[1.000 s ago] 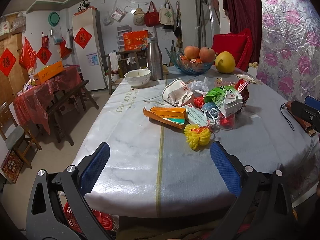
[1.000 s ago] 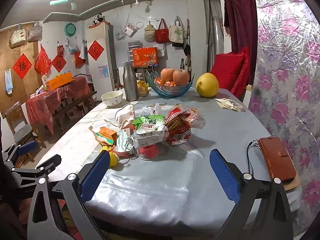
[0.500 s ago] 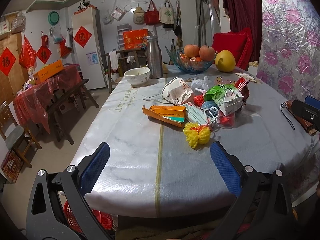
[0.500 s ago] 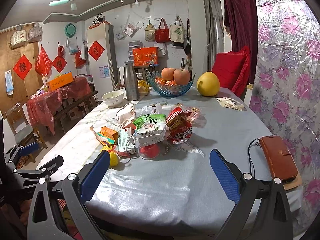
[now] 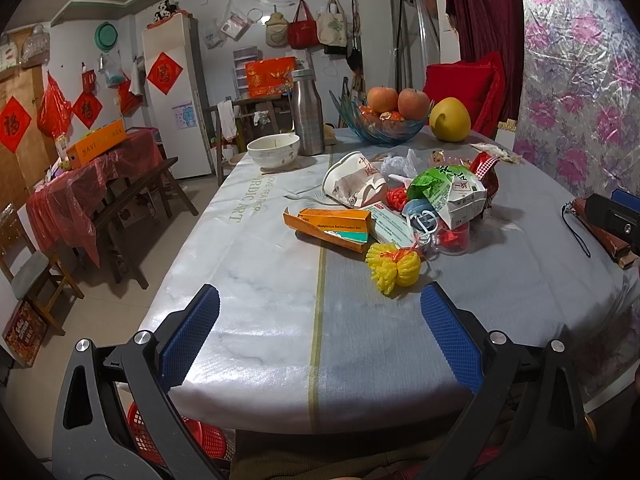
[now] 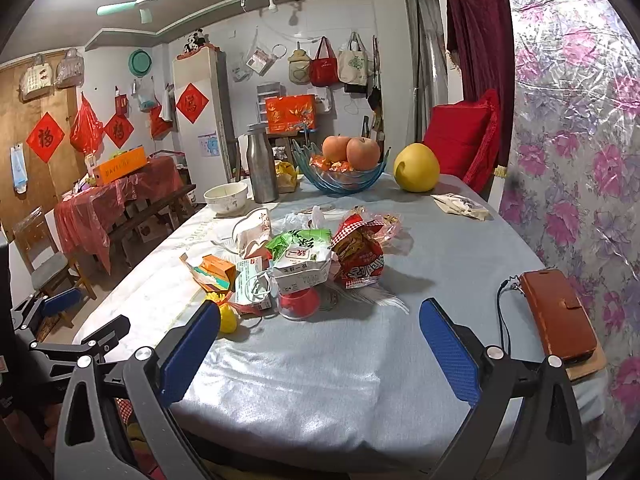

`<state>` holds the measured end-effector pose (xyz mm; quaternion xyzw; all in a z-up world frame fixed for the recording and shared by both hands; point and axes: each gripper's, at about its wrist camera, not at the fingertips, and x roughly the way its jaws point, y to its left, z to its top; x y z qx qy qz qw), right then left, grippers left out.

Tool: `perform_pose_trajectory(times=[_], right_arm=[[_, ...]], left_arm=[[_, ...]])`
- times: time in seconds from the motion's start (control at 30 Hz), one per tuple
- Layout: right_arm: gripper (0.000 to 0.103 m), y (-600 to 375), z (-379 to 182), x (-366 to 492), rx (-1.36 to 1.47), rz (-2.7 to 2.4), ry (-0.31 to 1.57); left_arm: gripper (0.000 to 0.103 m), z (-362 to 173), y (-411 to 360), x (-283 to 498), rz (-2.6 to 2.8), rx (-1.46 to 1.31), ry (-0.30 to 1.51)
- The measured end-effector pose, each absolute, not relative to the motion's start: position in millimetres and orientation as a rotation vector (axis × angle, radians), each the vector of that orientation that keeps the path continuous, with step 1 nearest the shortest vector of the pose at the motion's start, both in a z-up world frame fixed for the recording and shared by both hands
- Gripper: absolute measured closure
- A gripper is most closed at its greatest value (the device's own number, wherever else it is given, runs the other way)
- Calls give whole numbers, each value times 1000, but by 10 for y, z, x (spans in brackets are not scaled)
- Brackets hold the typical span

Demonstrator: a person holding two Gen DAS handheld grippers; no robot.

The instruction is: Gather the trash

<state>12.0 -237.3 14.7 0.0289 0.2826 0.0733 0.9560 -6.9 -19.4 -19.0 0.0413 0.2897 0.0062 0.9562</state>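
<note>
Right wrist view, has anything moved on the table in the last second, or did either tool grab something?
Almost nothing changed. The right tool eased slightly forward toward the trash pile; the left tool barely shifted. Both stayed open and empty. The yellow foam net, fruit bowl and brown wallet lie where they were.

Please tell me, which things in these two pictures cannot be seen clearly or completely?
- Red basket, left wrist view: mostly hidden by the table edge and the left gripper; its contents cannot be told.
- Yellow foam net, right wrist view: partly covered by a finger of the right gripper.
- Small print on the orange box: too small to read.
- Brown wallet, left wrist view: partly behind the other gripper.
</note>
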Motion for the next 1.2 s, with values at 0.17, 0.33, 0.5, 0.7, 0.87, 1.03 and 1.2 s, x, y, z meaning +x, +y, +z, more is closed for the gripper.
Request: perform_pose_trajectory(times=[0.17, 0.33, 0.5, 0.7, 0.87, 1.03, 1.2], right_arm=[[6, -2375, 134, 127, 70, 150, 574], [6, -2379, 130, 119, 71, 154, 576], [6, -2365, 119, 122, 74, 155, 577], [6, -2378, 126, 126, 73, 155, 579], [6, -2379, 115, 138, 75, 155, 581], [6, -2371, 90, 148, 84, 155, 586], [6, -2378, 84, 144, 86, 155, 587]], left_arm=[[6, -216, -200, -79, 11, 83, 592], [6, -248, -200, -93, 9, 82, 597], [6, -259, -196, -87, 8, 81, 603], [6, -256, -197, -84, 8, 82, 606], [6, -255, -195, -60, 6, 82, 613], [6, -275, -191, -51, 4, 82, 622], [6, -290, -190, -41, 3, 82, 628]])
